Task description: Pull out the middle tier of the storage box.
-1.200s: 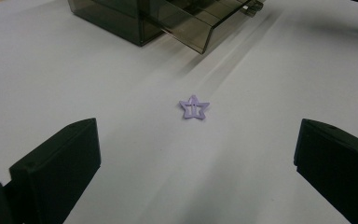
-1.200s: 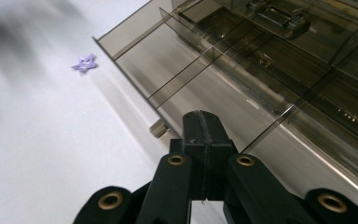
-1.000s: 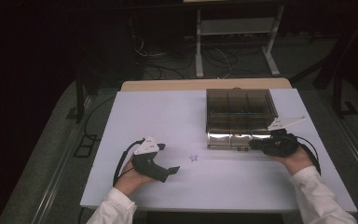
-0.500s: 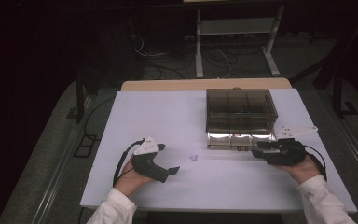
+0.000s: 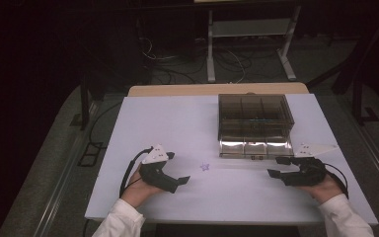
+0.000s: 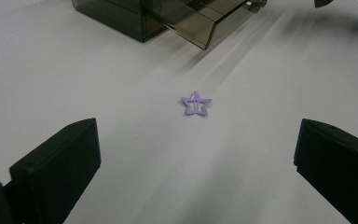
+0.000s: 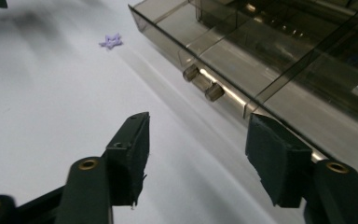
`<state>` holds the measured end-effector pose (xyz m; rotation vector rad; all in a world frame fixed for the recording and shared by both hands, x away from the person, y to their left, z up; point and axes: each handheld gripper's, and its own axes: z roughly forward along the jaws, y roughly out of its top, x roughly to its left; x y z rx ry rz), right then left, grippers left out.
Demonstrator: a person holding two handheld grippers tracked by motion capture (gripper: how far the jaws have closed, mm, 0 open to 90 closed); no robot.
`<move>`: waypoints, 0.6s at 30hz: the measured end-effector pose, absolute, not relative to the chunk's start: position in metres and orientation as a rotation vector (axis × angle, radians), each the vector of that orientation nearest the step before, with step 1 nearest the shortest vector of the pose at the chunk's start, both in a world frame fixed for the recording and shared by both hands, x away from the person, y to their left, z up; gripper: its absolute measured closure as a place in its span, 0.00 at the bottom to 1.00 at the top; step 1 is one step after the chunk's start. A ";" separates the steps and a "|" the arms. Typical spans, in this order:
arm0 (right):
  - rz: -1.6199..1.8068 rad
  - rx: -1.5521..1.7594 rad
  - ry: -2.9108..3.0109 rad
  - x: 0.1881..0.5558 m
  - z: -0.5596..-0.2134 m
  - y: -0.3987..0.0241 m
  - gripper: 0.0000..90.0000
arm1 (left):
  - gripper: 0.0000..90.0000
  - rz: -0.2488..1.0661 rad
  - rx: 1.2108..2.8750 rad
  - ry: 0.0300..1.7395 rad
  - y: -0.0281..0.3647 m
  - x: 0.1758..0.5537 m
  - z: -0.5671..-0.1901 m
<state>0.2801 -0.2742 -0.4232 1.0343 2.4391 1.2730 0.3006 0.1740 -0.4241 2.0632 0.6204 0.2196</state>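
The white bench (image 5: 177, 123) is the widest thing in the high view, with a wooden edge behind it and a dark floor with cables beyond. On its far right part stands a smoky clear drawer box (image 5: 254, 118) split into compartments; its front drawer (image 5: 255, 147) is pulled out toward the person, and two small round knobs (image 7: 203, 83) stick out of the drawer front in the right gripper view.

The left gripper (image 5: 177, 170) rests low over the bench near the front left, held by the person's left hand (image 5: 137, 190) in a white sleeve. Its jaws are spread wide with nothing between them, and in the left gripper view they frame the bare bench ahead.

The right gripper (image 5: 278, 167) sits just in front of the drawer's right end, held by the right hand (image 5: 323, 188). Its jaws have just been opening and now stand apart, empty; in the right gripper view the drawer front lies just beyond the right jaw, not touched as far as I can tell.

A small purple star clip (image 6: 196, 103) lies flat on the bench between the two grippers, apart from both and in front of the drawer's left corner
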 end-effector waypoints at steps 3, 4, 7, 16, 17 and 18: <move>1.277 1.031 2.448 0.276 -0.429 -0.274 0.42 | 0.00 0.222 2.066 0.618 0.174 0.301 -0.424; 1.280 1.027 2.457 0.275 -0.431 -0.274 0.41 | 0.00 0.222 2.066 0.616 0.174 0.301 -0.424; 1.279 1.010 2.469 0.270 -0.436 -0.274 0.38 | 0.00 0.220 2.066 0.619 0.173 0.301 -0.425; 1.310 1.048 2.434 0.260 -0.444 -0.284 0.29 | 0.00 0.220 2.069 0.619 0.173 0.301 -0.425; 1.312 1.046 2.433 0.259 -0.445 -0.284 0.27 | 0.00 0.220 2.069 0.619 0.173 0.301 -0.425; 1.309 1.044 2.428 0.259 -0.446 -0.285 0.24 | 0.00 0.221 2.070 0.619 0.173 0.301 -0.425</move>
